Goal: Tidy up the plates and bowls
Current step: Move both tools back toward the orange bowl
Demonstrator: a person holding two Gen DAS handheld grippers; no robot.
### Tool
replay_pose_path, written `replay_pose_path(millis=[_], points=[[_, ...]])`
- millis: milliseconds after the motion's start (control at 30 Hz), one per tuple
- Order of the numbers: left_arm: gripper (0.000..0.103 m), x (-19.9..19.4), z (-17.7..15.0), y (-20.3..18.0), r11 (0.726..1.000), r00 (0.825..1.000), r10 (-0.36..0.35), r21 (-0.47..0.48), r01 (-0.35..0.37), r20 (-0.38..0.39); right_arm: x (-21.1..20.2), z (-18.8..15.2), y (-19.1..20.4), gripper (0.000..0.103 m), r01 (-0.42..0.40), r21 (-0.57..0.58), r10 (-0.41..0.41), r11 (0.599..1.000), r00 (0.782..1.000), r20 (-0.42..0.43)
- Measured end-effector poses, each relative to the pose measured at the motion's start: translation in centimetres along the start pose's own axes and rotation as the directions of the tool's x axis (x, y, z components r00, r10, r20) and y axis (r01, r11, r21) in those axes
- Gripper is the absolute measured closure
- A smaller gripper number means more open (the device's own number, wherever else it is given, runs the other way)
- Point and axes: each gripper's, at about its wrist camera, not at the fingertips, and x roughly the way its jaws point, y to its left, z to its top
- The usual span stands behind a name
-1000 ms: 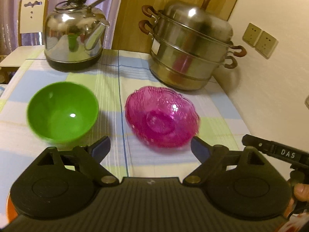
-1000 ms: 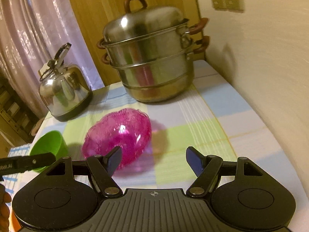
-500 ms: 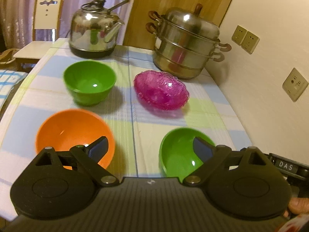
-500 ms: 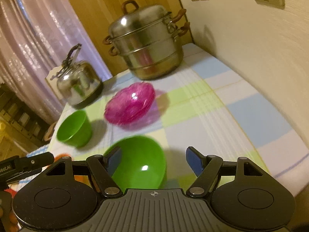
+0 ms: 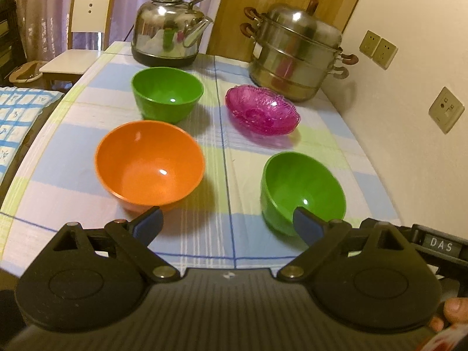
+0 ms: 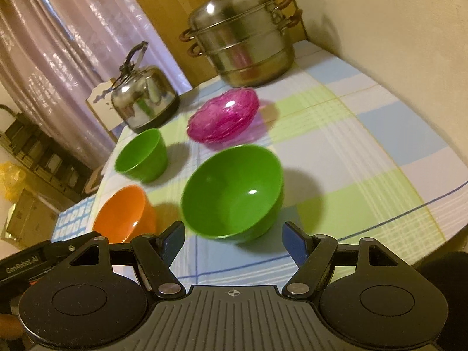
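Both grippers empty, set back over the near edge of the tabletop; four dishes laid out, none stacked.

My left gripper (image 5: pixel 226 223) and right gripper (image 6: pixel 234 241) both stand with jaws apart, nothing between them. Orange plastic bowl (image 5: pixel 149 166) near the left edge, near green plastic bowl (image 5: pixel 302 188) toward the right edge, far green plastic bowl (image 5: pixel 166 98) and pink ribbed glass dish (image 5: pixel 263 114) behind them. All four upright, empty, apart: spacing probably leaves room to grip a rim. Steel kettle (image 5: pixel 171 33) and tiered steel steamer pot (image 5: pixel 295 54) occupy the far edge.

Four bowls (image 5: pixel 149 167) sat in a two-by-two grid mid-table (image 5: pixel 336 146); kettle (image 5: pixel 169 38) and steamer (image 5: pixel 295 55) stood along the far edge, steamer toward the right corner.
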Motion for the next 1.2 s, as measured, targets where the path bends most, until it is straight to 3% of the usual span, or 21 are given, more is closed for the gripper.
replay_pose_path(millis=[733, 1200], points=[[0.009, -1.3, -2.4, 3.0, 0.995, 0.995, 0.096, 0.026, -0.095, -0.038, 1.5, -2.9, 3.3, 0.03, 0.036, -0.106, -0.046, 0.994, 0.995, -0.094], [0.009, -1.4, -0.9, 5.6, 0.996, 0.996, 0.08, 0.033, -0.079, -0.03, 3.2, -2.7, 6.4, 0.03, 0.011, -0.137, -0.025, 0.99, 0.995, -0.096]])
